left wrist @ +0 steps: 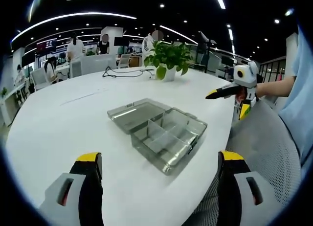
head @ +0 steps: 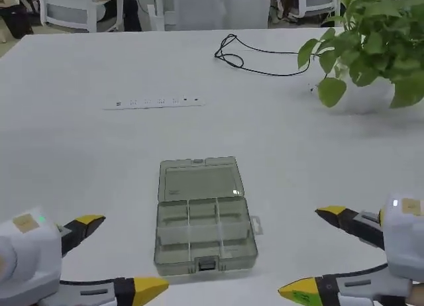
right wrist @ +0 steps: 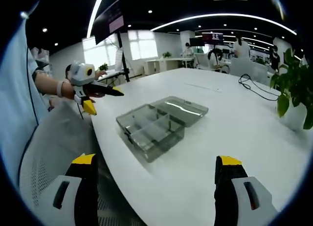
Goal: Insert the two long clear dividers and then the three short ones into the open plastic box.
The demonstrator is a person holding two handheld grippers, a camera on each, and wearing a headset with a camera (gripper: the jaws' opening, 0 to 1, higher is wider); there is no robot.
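Observation:
The open clear plastic box [head: 204, 234] lies near the table's front edge, its lid [head: 199, 178] folded flat behind it. Clear dividers stand inside, splitting the tray into several compartments [left wrist: 166, 138] [right wrist: 150, 130]. My left gripper [head: 116, 253] is open at the bottom left, with nothing between its yellow-tipped fingers [left wrist: 159, 160]. Open as well, my right gripper [head: 311, 250] hovers at the bottom right of the box [right wrist: 156, 162]. Each gripper sits to one side of the box, apart from it. The right gripper [left wrist: 234, 91] and the left gripper [right wrist: 93, 91] show in each other's views.
A potted green plant [head: 371, 48] stands at the back right. A black cable [head: 258, 57] loops near the far edge. A white power strip [head: 154, 102] lies on the white table [head: 79, 153] behind the box. Chairs and people are beyond the table.

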